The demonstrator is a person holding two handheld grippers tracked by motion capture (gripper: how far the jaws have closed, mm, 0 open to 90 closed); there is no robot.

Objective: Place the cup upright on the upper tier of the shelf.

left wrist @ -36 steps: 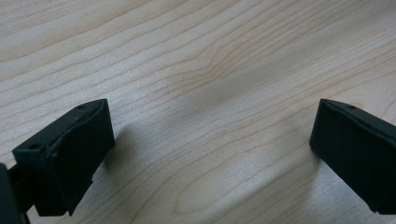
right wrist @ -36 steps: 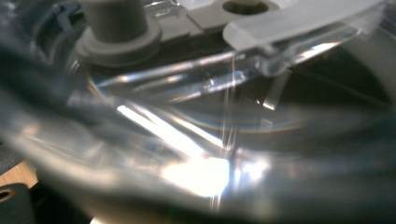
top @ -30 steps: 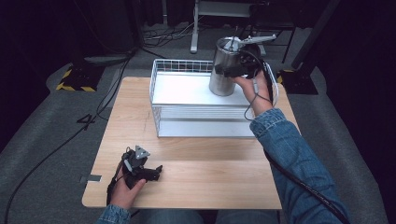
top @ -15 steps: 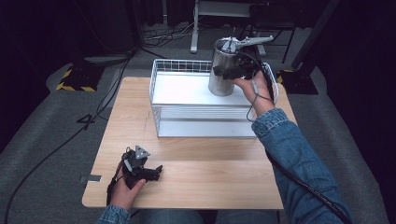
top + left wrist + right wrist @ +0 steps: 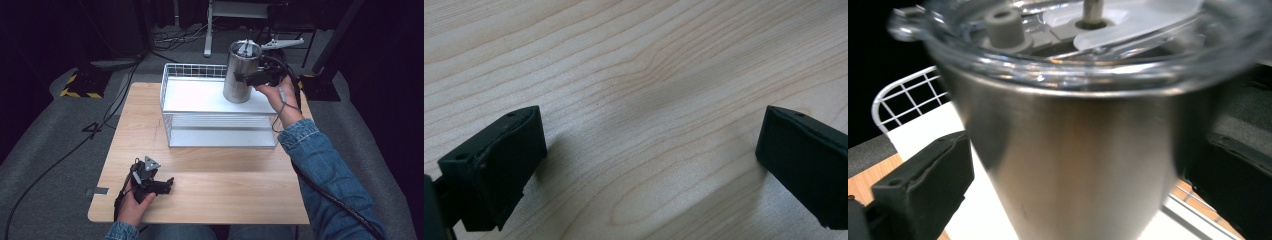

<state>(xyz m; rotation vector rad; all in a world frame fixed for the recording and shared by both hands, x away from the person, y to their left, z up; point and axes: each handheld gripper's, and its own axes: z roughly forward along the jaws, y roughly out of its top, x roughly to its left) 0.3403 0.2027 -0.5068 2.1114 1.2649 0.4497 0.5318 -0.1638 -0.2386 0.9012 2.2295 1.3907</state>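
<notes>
Right gripper [image 5: 248,77] jaws have just been opening, now released around the tumbler [image 5: 242,72] standing on the rack [image 5: 200,97]. Left gripper [image 5: 167,183] is idling open on desk [image 5: 225,175]. Risk: withdrawing pads clipping, tipping tumbler.

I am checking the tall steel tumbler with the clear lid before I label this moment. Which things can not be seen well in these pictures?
- Tall steel tumbler with clear lid: its base is cut off by the bottom edge of the right gripper view.
- Contents of the tumbler: hidden by the steel wall and lid in the high view.
- Right hand-held gripper: pad contact with the tumbler is unclear; the far pad is dark and blurred in the right gripper view.
- White wire rack: its far right corner is hidden behind the tumbler and hand in the high view.
</notes>
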